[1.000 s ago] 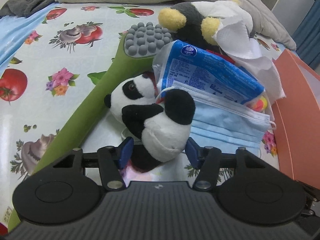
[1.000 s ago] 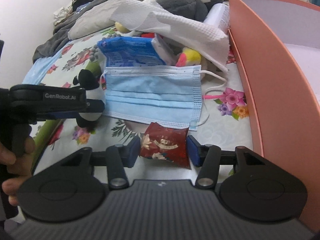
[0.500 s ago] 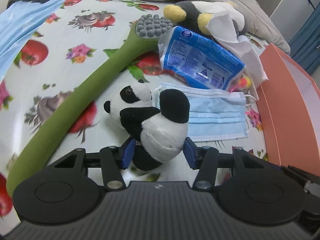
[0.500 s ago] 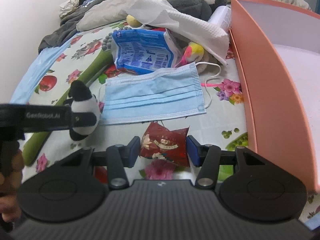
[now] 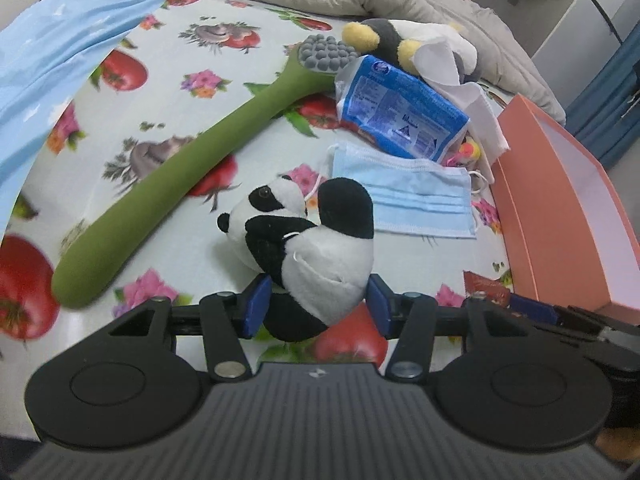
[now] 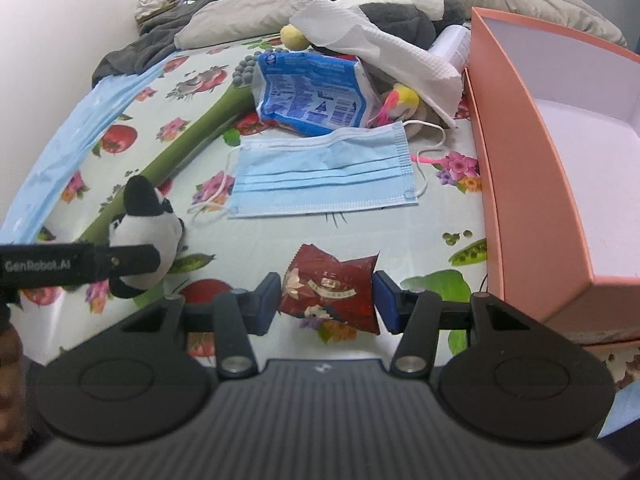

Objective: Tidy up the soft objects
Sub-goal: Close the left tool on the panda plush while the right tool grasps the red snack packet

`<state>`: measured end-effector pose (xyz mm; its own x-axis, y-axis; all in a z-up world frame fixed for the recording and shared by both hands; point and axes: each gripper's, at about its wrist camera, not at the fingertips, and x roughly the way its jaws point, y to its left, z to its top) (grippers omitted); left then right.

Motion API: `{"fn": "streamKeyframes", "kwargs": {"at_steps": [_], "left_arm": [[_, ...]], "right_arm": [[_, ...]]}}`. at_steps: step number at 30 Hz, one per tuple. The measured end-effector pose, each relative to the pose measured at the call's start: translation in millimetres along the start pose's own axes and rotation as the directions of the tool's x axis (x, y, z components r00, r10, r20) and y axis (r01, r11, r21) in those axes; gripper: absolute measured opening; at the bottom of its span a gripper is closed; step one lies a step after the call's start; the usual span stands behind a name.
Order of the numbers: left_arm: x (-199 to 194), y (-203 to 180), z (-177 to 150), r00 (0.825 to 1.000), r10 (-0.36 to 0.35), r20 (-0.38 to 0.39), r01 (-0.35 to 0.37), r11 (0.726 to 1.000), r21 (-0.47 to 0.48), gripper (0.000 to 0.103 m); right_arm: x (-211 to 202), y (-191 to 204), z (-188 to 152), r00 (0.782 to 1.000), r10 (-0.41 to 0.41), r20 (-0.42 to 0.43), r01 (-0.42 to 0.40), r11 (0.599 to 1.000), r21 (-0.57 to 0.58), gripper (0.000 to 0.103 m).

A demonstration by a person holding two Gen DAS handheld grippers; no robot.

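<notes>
A black-and-white panda plush (image 5: 316, 252) sits between the blue pads of my left gripper (image 5: 318, 306), which is shut on its body above the flowered sheet. The same panda (image 6: 148, 236) shows at the left of the right wrist view, behind the left gripper's black finger (image 6: 80, 264). My right gripper (image 6: 326, 302) is shut on a red snack packet (image 6: 330, 288), held just over the sheet. An edge of that packet (image 5: 486, 284) shows at the lower right of the left wrist view. A salmon-pink open box (image 6: 532, 200) stands right of both grippers.
A blue face mask (image 6: 324, 176) lies flat ahead, with a blue tissue pack (image 6: 312, 100) behind it. A long green massage stick (image 5: 180, 184) lies diagonally on the left. A penguin plush (image 5: 384, 40) under a white paper towel (image 6: 380, 48) and grey bedding fill the back.
Both grippers have drawn back from the pile, each with its object still held. The panda has come off the mask and away from the tissue pack. More bare sheet shows ahead.
</notes>
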<state>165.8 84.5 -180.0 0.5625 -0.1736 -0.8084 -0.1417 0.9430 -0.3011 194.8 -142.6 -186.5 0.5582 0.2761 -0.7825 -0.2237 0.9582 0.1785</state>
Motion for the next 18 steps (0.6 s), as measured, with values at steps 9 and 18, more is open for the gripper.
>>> {"fn": "streamKeyframes", "kwargs": {"at_steps": [9,18], "left_arm": [[-19,3,-13,0.999,-0.002,0.038,0.002,1.0,-0.002,0.054],[-35,-12,-3,0.997,-0.028,0.072,0.027,0.999,0.018,0.038]], "right_arm": [[-14,7,-3,1.0,0.003,0.019,-0.003,1.0,-0.022,0.054],[-42,6,12,0.995,0.005,0.096,-0.001,0.999,-0.043,0.054]]}}
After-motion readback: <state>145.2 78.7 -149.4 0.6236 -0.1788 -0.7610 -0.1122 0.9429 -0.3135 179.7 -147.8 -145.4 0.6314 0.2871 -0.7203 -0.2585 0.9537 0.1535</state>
